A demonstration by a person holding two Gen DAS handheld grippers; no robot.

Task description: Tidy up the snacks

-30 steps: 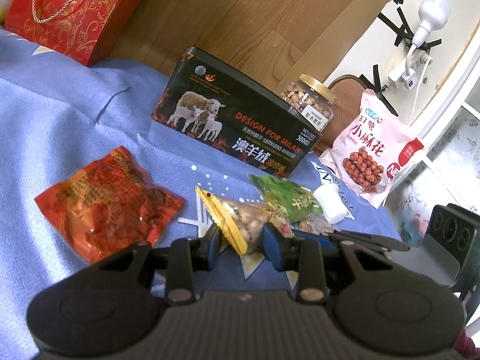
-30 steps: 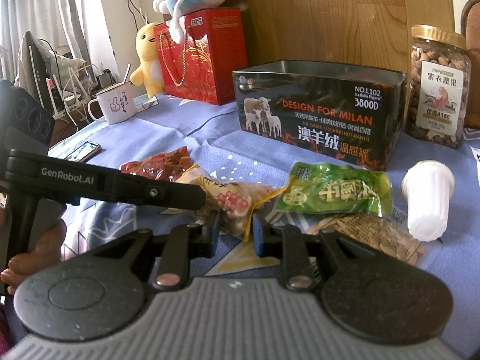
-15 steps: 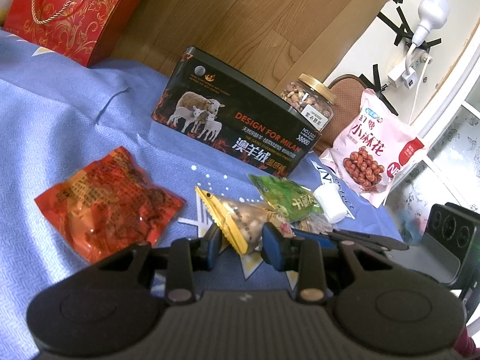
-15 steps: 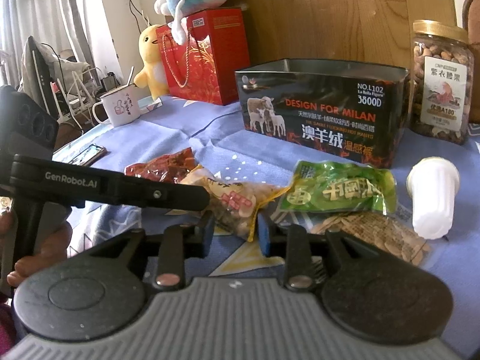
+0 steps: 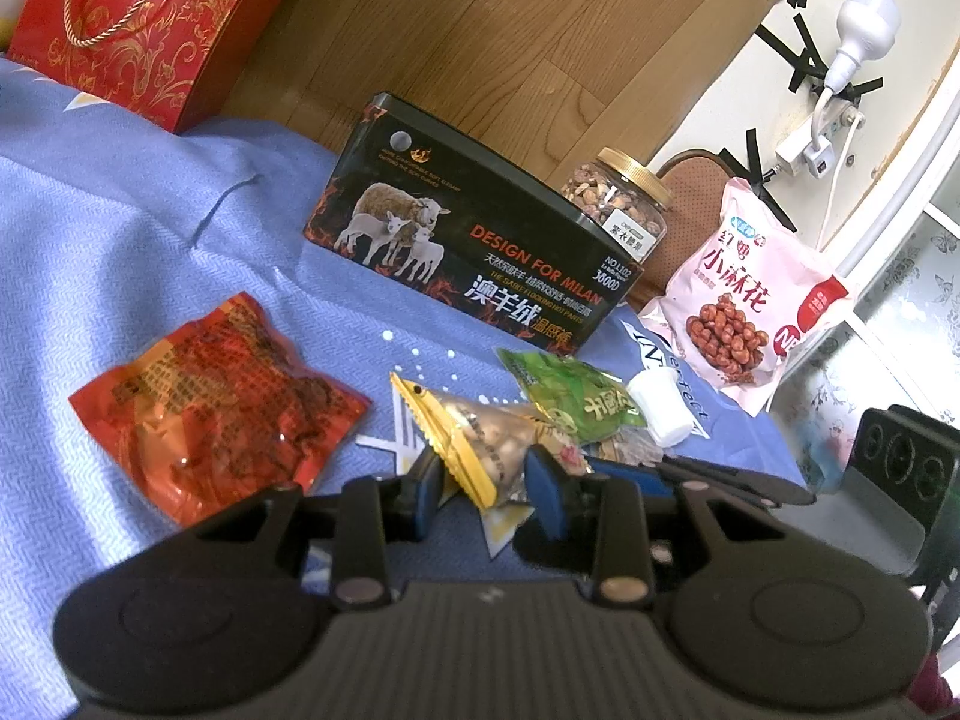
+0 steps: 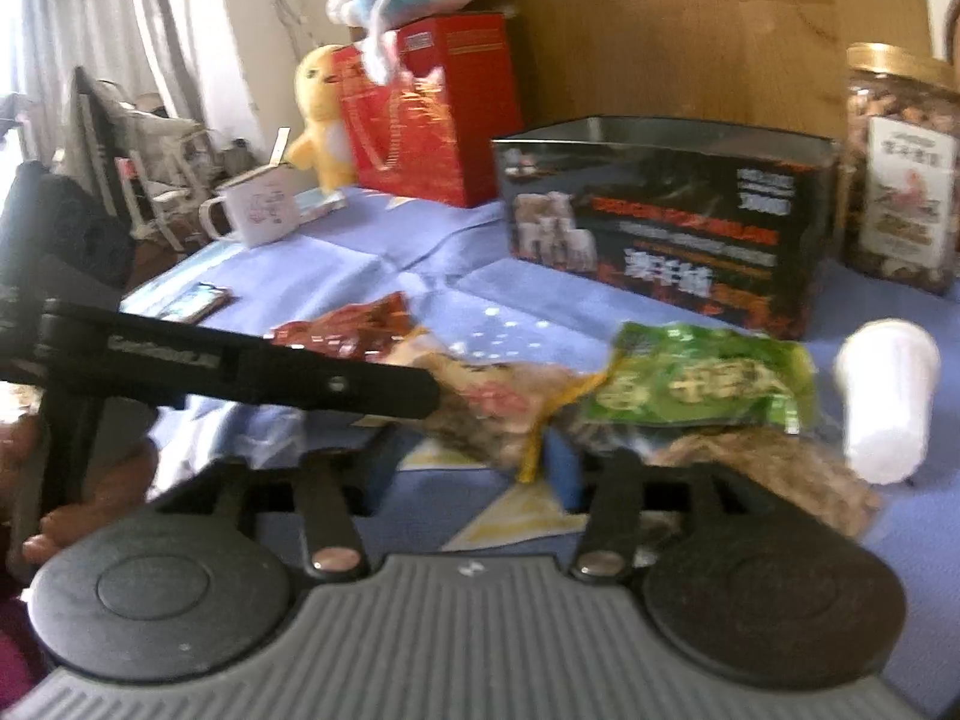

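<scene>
A clear snack packet with a gold edge (image 5: 480,447) lies on the blue cloth. My left gripper (image 5: 487,495) is closed on its near end. My right gripper (image 6: 474,474) has its jaws spread wide around the same packet (image 6: 492,414) from the other side. A green packet (image 5: 576,399) (image 6: 702,384), a brown packet (image 6: 774,480), a red-orange packet (image 5: 210,414) (image 6: 354,330) and a white cup (image 5: 660,402) (image 6: 888,396) lie nearby. An open black tin (image 5: 474,276) (image 6: 666,216) stands behind them.
A nut jar (image 5: 618,204) (image 6: 900,168) and a pink peanut bag (image 5: 744,300) stand right of the tin. A red gift bag (image 5: 144,24) (image 6: 432,114), plush toys, a white mug (image 6: 258,213) and a phone (image 6: 192,303) sit at the far left.
My right gripper has opened wide and moved forward and up around the gold-edged packet; its view is blurred. My left gripper has stayed put on the packet.
</scene>
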